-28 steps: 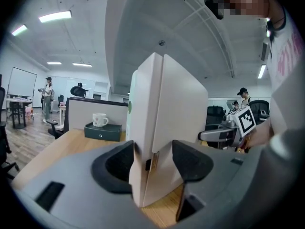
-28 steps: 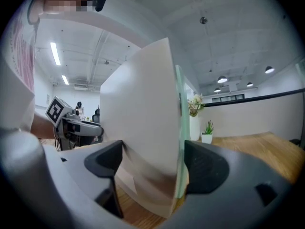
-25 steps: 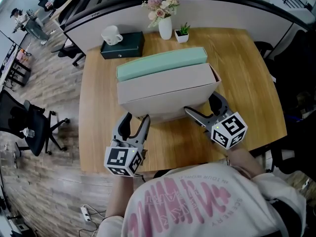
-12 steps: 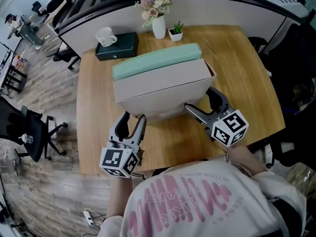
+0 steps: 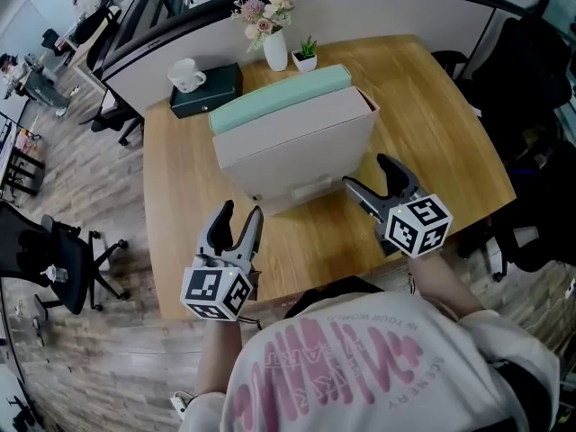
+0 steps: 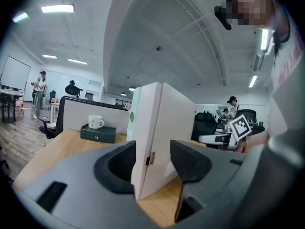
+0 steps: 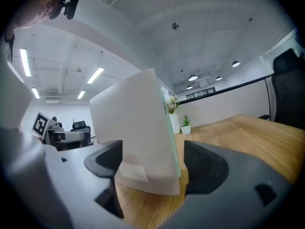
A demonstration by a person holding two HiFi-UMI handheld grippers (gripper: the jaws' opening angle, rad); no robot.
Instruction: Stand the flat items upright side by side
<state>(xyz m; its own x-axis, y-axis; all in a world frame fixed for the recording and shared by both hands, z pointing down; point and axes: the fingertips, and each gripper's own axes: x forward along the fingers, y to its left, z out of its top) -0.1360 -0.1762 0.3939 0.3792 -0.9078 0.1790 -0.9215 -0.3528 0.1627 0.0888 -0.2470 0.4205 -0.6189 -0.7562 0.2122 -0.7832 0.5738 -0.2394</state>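
white box (image 5: 297, 149) upright, long axis crosswise

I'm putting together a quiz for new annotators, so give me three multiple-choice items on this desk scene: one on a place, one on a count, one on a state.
1. Where does the white mug sit?
A. on the dark box
B. on a shelf
C. in a drawer

2. How many flat boxes stand upright on the table?
A. one
B. two
C. four

3. The left hand-held gripper is:
A. shut on the mug
B. shut on a pen
C. open, gripping nothing

Answers:
1 A: the mug rests on the dark box's lid.
2 B: a white box and a mint-green box stand side by side.
3 C: its jaws stand apart and its pads press on nothing.
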